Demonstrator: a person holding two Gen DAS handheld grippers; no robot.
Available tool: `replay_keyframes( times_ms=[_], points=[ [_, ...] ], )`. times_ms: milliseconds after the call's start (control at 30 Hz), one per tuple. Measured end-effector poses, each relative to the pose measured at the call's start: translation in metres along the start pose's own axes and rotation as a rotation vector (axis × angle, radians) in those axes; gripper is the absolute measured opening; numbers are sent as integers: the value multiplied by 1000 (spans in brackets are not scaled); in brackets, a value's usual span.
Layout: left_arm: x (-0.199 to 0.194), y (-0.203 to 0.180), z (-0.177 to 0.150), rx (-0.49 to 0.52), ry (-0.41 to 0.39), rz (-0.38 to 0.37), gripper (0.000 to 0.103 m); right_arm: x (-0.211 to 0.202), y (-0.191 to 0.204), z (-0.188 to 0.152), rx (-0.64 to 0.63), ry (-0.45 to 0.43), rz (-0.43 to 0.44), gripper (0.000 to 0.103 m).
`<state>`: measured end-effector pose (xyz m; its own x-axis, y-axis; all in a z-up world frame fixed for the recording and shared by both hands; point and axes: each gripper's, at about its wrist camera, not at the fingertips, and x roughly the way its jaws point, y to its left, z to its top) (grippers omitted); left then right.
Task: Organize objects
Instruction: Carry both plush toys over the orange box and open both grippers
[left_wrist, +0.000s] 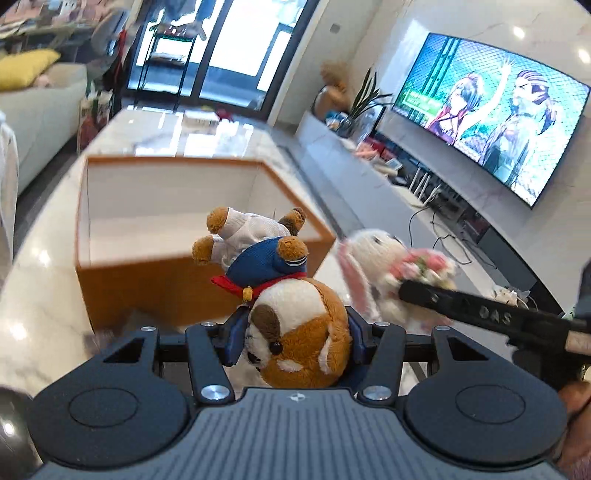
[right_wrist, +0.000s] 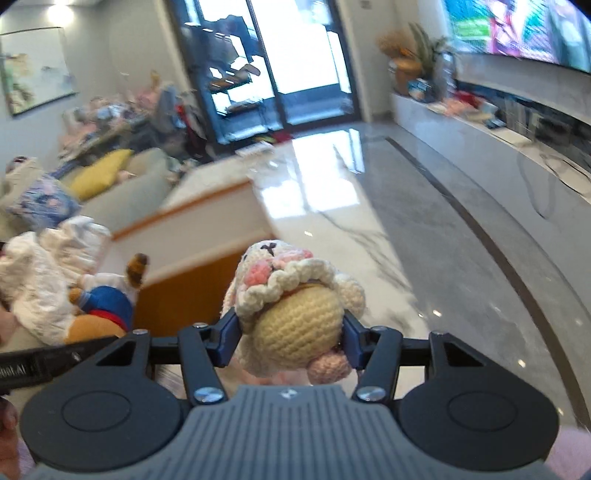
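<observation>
- The left gripper clamps a plush dog by its head.
- The right gripper grips a crocheted bunny.
- An orange box sits beyond, open.

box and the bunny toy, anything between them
Nothing sits between them: in the left wrist view only bare marble tabletop separates the orange box from the crocheted bunny.

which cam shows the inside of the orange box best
The left wrist view: it looks down into the orange box, showing its white walls and floor. The right wrist view catches only a blurred outer corner and rim.
</observation>
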<state>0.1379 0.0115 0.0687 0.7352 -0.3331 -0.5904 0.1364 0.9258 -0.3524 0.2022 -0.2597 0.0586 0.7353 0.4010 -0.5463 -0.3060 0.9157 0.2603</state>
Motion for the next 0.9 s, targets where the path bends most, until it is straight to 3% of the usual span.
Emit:
replay_keyframes(
  times_ms=[200,367,467,667,800,900],
  points=[
    [-4,18,48,20,-51,42,62,26,47,45,-49,-31,123,58],
    [11,49,80,-4,-62,93,62,70,77,72,-9,20,228,58],
    [38,75,90,-44,0,91,62,103,89,78,30,68,253,58],
    [87,107,95,-20,135,139,62,184,90,67,116,253,226,58],
    [109,105,95,75,195,211,62,210,98,55,95,296,178,57],
    [123,103,81,161,297,243,62,221,102,55,85,317,150,57]
  ],
)
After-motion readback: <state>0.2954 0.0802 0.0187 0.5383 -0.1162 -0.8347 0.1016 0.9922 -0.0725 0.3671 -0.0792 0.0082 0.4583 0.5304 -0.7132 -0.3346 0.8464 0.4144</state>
